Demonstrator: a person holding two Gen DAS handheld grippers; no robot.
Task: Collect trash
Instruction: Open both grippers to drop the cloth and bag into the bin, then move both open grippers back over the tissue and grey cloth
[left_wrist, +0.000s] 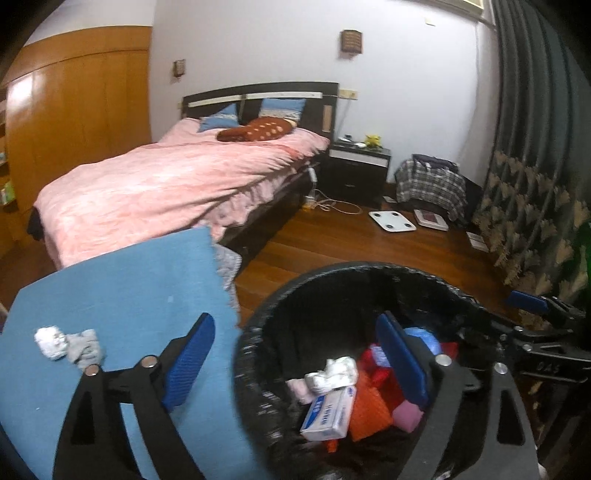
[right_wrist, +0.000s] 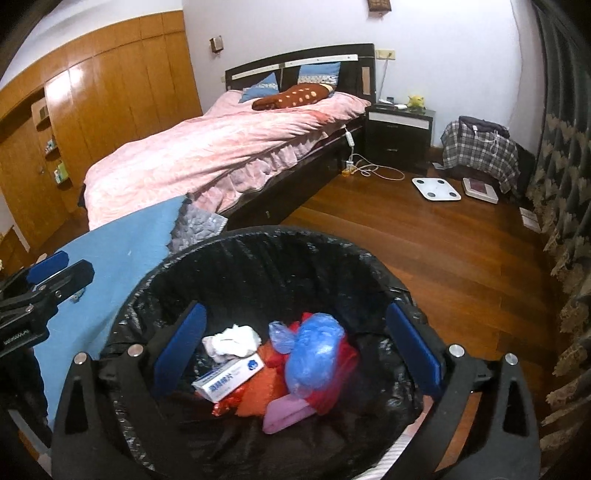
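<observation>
A round trash bin (left_wrist: 255, 332) lined with a black bag (right_wrist: 258, 258) holds a white box (right_wrist: 229, 378), a crumpled tissue (right_wrist: 232, 341), a blue plastic bag (right_wrist: 314, 354) and red and pink wrappers. Two crumpled tissues (left_wrist: 68, 343) lie on a blue cloth surface (left_wrist: 129, 295) left of the bin. My left gripper (left_wrist: 299, 354) is open and empty, one finger over the cloth, the other over the bin. My right gripper (right_wrist: 295, 347) is open and empty above the bin's mouth; it also shows at the right of the left wrist view (left_wrist: 532, 310).
A bed with a pink cover (left_wrist: 166, 184) stands behind the blue cloth. A dark nightstand (right_wrist: 399, 129), a white scale (right_wrist: 436, 189), cables and a plaid-covered item (right_wrist: 480, 151) sit on the wooden floor. Curtains (right_wrist: 565, 184) hang at right. Wooden wardrobes (right_wrist: 92, 110) line the left.
</observation>
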